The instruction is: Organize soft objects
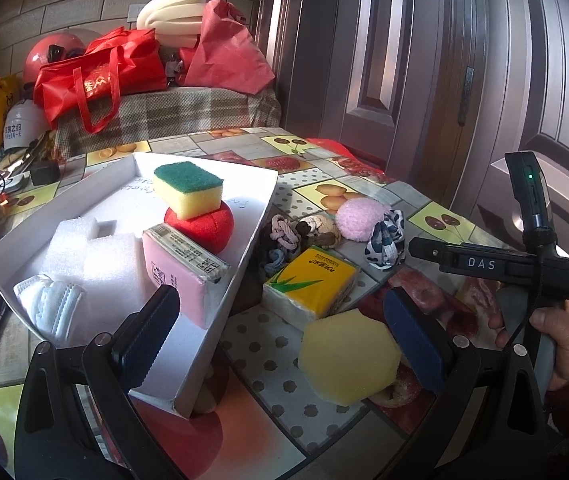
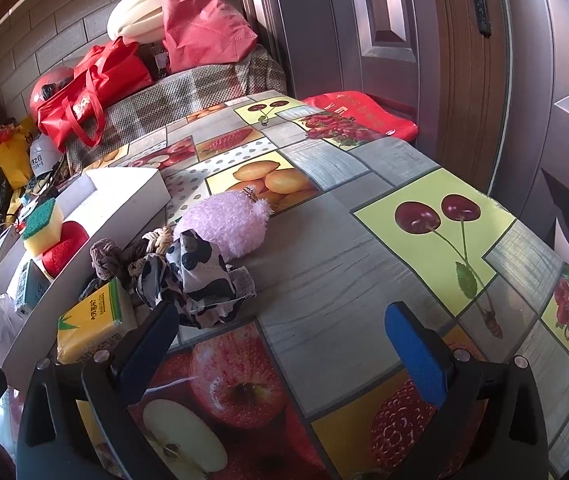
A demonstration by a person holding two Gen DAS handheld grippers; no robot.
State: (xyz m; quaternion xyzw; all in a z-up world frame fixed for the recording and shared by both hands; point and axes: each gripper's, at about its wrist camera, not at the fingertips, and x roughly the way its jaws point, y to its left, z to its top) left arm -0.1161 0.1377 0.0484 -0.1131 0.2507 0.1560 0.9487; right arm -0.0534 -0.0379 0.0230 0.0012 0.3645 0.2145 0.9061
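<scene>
Soft objects partly sorted into white tray [image 1: 244,256]; both grippers spread, empty.
Yellow sponge [image 1: 348,360], lying between left gripper [image 1: 280,336] pads, could be nudged off the surface's [image 2: 324,280] near edge.

The right gripper [image 2: 280,344] hovers above the fruit-print worktop [image 2: 364,216], jaws spread and empty. Ahead lie a cow-print scrunchie [image 2: 200,276], a pink fluffy ball [image 2: 224,224] and a yellow tissue pack [image 2: 92,324] beside the white box [image 2: 124,200].

"DAS" in white letters on the black body of the right claw [image 1: 480,263]. Chinese print on the pink packet [image 1: 176,264], the yellow tissue pack [image 1: 312,276], the white helmet [image 1: 18,130] and, in gold, the red bag [image 1: 96,80]; characters too small, possibly blurred, to read reliably.
</scene>
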